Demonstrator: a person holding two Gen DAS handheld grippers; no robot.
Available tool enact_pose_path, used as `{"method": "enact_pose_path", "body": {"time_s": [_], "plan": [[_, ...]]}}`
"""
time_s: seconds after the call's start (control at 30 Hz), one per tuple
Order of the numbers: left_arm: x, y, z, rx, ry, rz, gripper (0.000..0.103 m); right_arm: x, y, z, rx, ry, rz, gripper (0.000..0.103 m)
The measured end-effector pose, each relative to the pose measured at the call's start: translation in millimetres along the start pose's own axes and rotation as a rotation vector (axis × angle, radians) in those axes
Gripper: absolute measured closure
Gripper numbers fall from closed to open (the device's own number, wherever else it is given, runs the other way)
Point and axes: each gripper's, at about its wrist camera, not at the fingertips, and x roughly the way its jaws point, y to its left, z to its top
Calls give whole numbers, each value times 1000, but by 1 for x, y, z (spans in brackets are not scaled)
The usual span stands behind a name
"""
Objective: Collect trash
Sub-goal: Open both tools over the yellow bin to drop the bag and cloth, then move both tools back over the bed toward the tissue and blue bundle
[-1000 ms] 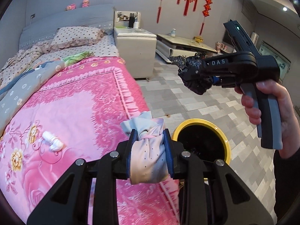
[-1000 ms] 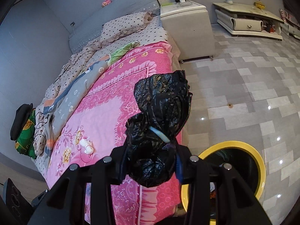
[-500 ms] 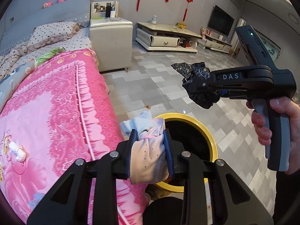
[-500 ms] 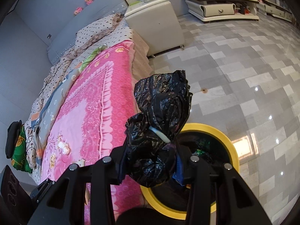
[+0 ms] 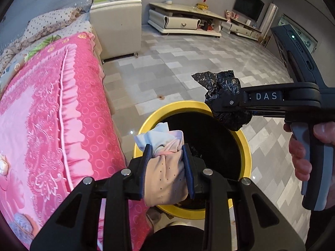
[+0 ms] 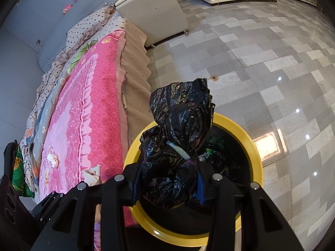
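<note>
My left gripper (image 5: 167, 159) is shut on a pale pink and white cloth bundle (image 5: 165, 167) and holds it over the near left rim of a yellow-rimmed bin (image 5: 245, 144) with a black liner. My right gripper (image 6: 167, 177) is shut on a crumpled black plastic bag (image 6: 182, 121); it also shows in the left wrist view (image 5: 226, 96), above the bin's far right rim. In the right wrist view the bin (image 6: 255, 152) lies right below the bag and holds some trash.
A bed with a pink floral blanket (image 5: 52, 113) stands just left of the bin. A small white scrap (image 6: 52, 159) lies on the blanket. A cream bedside cabinet (image 5: 117, 21) and a low TV stand (image 5: 184, 21) stand beyond the grey tiled floor (image 5: 188, 58).
Both grippers have swung right from over the bed to above the bin, still holding their loads. The bin has come much closer in both views.
</note>
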Motion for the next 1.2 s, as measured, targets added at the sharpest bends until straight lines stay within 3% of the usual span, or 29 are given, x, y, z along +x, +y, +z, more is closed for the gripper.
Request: {"method": "enact_pose_path", "body": {"time_s": [0.3, 0.43, 0.63, 0.93, 1.2], "plan": [[7, 1, 0, -22, 1, -39, 72, -2, -12, -3, 21, -19, -14, 60], [0, 7, 1, -34, -19, -42, 57, -10, -16, 0, 39, -43, -26, 52], [-16, 24, 0, -53, -52, -11, 34, -20, -23, -2, 55, -76, -61, 32], [-47, 97, -9, -125, -90, 115, 23, -23, 2, -20, 2, -84, -22, 29], [-87, 185, -25, -229, -120, 241, 23, -29, 72, -39, -141, -78, 41, 27]]}}
